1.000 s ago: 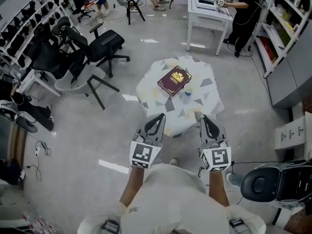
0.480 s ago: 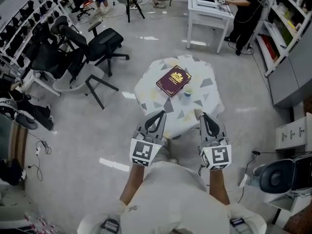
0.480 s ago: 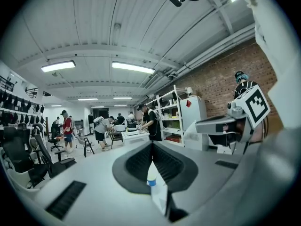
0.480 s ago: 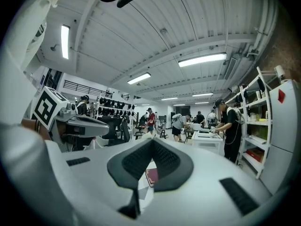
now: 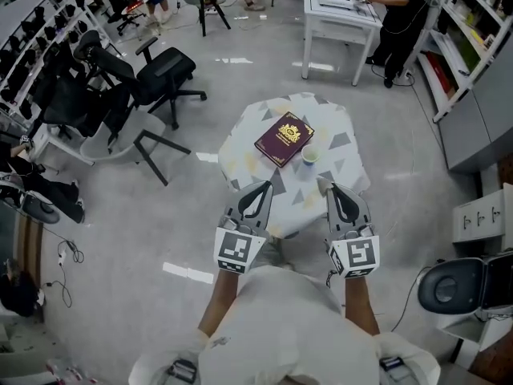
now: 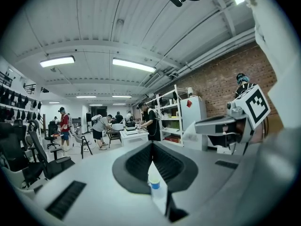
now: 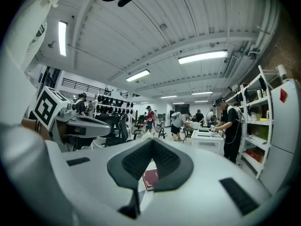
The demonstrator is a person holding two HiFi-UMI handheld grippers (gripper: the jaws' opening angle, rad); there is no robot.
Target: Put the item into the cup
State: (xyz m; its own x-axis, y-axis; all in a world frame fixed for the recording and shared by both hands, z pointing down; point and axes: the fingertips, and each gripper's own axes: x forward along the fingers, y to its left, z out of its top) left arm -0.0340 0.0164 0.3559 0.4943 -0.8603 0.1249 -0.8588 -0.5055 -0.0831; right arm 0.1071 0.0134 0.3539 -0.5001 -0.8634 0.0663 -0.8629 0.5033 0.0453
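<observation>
Nearest, held low in front of the person, the left gripper (image 5: 258, 191) and the right gripper (image 5: 337, 189) both have their jaws pressed together at the tips, with nothing pinched. Each gripper view shows only an empty diamond-shaped gap behind the closed tips. Just ahead of both tips is the near edge of a small table draped in a pale cloth with grey and yellow shapes (image 5: 341, 139). Farther ahead, on the right gripper's side, stands a small white cup (image 5: 309, 157). Just beyond and left of it lies a flat maroon book with a gold emblem (image 5: 284, 137).

This looks like the approach step: nothing is picked up, and the item meant for the cup cannot be made out on the cloth. The next move calls for locating it, spreading one pair of jaws and lowering them over it.

The left gripper view catches the cup (image 6: 154, 182) through the jaw gap, showing a blue band. The right gripper view shows only the book (image 7: 151, 178), not the cup. Only the head view gives the whole layout.
</observation>
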